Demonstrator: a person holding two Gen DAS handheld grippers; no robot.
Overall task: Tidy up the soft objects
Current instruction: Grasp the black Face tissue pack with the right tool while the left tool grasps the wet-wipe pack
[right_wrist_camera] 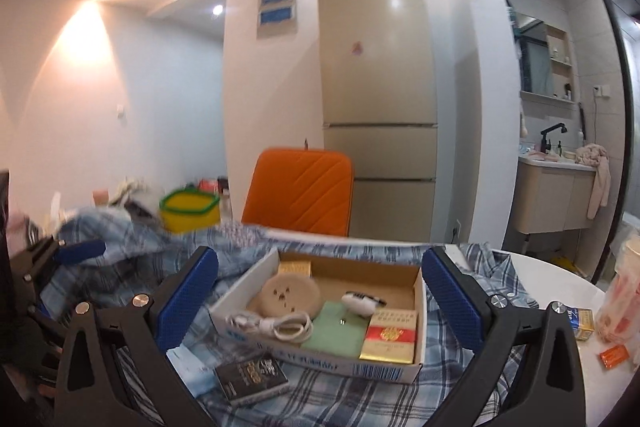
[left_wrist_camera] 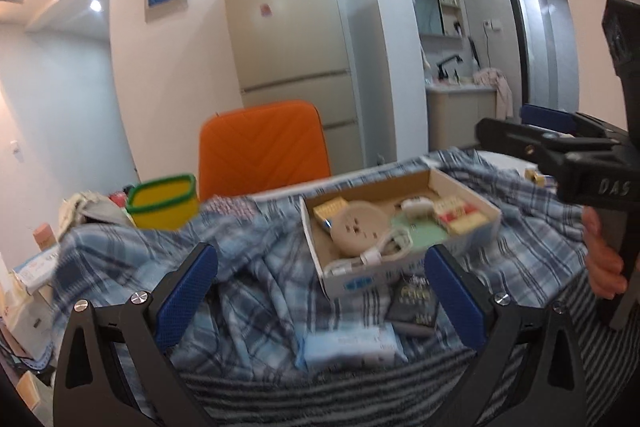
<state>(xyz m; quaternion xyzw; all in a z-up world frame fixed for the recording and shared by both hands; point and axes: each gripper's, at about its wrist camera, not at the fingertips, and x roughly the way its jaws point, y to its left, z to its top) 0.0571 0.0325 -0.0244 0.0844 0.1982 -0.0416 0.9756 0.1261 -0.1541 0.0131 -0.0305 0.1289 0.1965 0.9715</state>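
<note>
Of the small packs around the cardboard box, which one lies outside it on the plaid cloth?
The dark pack, lying on the plaid cloth before the cardboard box; the red-and-gold pack lies inside.

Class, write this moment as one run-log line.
left gripper: open, empty | right gripper: open, empty | plaid shirt: spread on table, under cardboard box | grasp: not yet

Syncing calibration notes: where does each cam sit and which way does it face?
Left wrist: on left gripper, open, facing box on plaid cloth, chair and fridge beyond; right gripper and hand show.
Right wrist: on right gripper, open, facing box; left gripper at left edge.
Shared: box, cloth, chair, fridge.
</note>
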